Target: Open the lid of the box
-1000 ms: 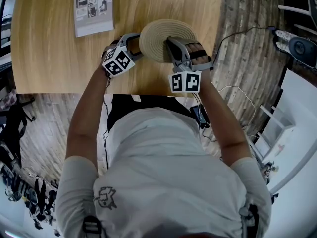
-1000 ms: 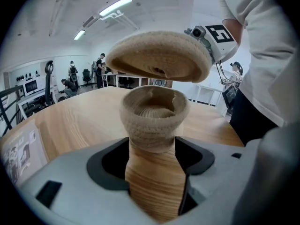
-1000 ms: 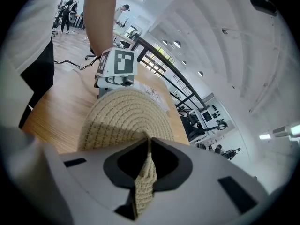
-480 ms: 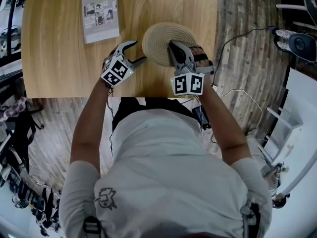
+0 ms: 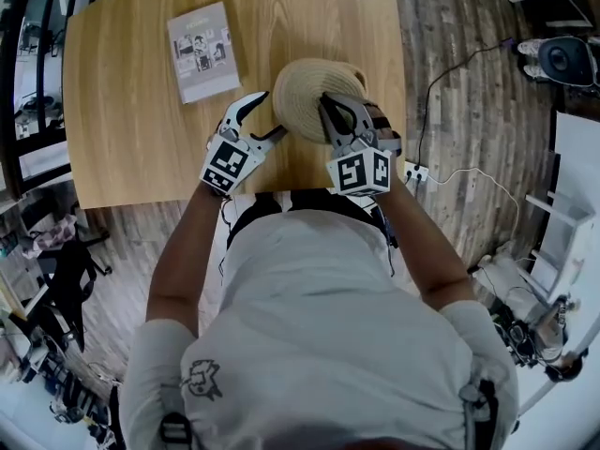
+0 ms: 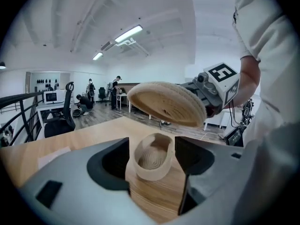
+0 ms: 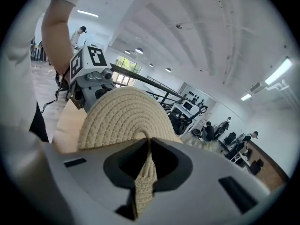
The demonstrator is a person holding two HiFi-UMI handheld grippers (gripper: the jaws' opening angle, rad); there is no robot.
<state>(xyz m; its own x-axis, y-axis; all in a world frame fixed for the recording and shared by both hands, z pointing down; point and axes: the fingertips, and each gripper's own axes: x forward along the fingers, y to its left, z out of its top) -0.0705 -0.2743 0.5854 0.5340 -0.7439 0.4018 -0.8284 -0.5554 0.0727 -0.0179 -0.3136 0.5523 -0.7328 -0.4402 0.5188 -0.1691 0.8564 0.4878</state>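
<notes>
Right claw (image 7: 147,145): closed on the rim of the lid (image 6: 166,104). The woven edge is pinched flat between my two pads, and the rest of the disc fans out beyond the jaws.

Left claw (image 6: 151,146): jaws wide apart, with nothing in them and no pad touching anything.

Lid: a pale, round disc of coiled weave, off the box and in the air. It tilts, so its underside faces my left claw's camera.

Box (image 6: 151,157): a small, pale woven basket standing upright on the table (image 5: 131,111), below the raised lid and apart from it. Its top is open, and the coiled bottom shows inside.

Box and left claw: the box shows in the gap between my open jaws. It looks to stand just past the tips rather than between them, though I cannot be sure from this angle.

Head view: the lid covers the box from above. My two claws flank the lid near the table's near edge, the left one just beside its rim.

Booklet (image 5: 202,52): lies flat on the table, farther from me than the lid and to its left, well apart from both claws.
</notes>
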